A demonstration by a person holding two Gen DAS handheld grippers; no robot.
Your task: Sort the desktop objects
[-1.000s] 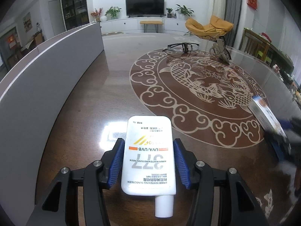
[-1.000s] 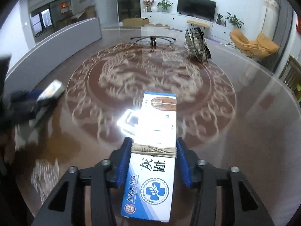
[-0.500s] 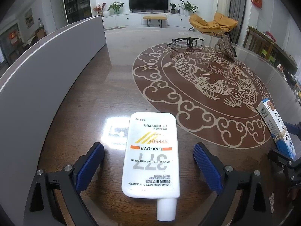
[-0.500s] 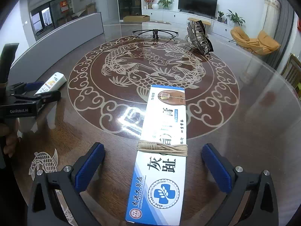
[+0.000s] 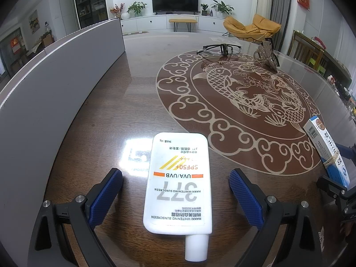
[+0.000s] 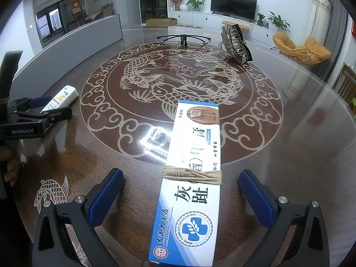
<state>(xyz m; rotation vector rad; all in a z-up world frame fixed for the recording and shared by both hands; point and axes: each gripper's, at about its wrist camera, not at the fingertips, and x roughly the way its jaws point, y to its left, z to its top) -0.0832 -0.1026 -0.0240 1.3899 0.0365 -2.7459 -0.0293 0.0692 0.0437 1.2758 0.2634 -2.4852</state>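
Note:
A white sunscreen tube (image 5: 178, 182) lies flat on the dark table, cap toward me, between the wide-open fingers of my left gripper (image 5: 175, 195), touching neither pad. A blue-and-white ointment box (image 6: 191, 189) bound with a rubber band lies between the wide-open fingers of my right gripper (image 6: 181, 198), also free of the pads. The box shows at the right edge of the left wrist view (image 5: 327, 151). The tube (image 6: 61, 99) and left gripper (image 6: 47, 111) show at the left of the right wrist view.
Black-framed glasses (image 5: 221, 49) and a silver hair claw (image 5: 267, 54) stand at the far side of the table's fish medallion (image 5: 240, 93). A grey panel (image 5: 55, 77) runs along the table's left edge. The glasses (image 6: 183, 39) and claw (image 6: 235, 43) also show in the right wrist view.
Both grippers have opened wide, letting go of the sunscreen tube and the ointment box, which now lie on the table. Both grippers have drawn back slightly.

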